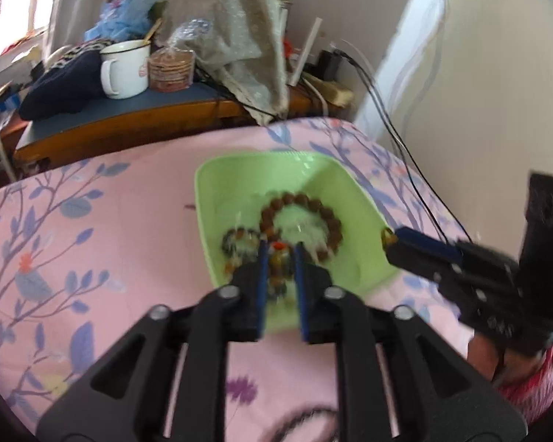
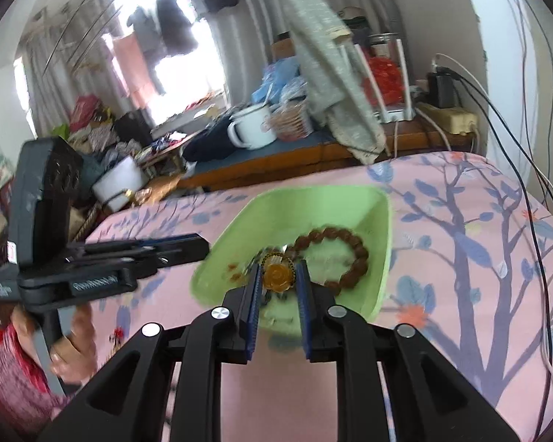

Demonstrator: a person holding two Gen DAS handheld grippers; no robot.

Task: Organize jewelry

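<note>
Right wrist view has the right gripper (image 2: 278, 276) pinching an amber bead bracelet (image 2: 276, 276) above the green tray (image 2: 383, 228) on the bed, probably sorting it, while the left gripper (image 1: 280, 254) is hanging part-open over another bracelet (image 1: 301, 221) lying inside.

White enamel mug (image 1: 123, 70) at ten o'clock on a blue-topped desk (image 1: 103, 116), dark knit garment (image 1: 61, 86) beside it, grey cloth (image 1: 236, 37) hanging at twelve, black cables (image 1: 398, 125) at two, pink floral bedsheet (image 1: 92, 221) below
</note>
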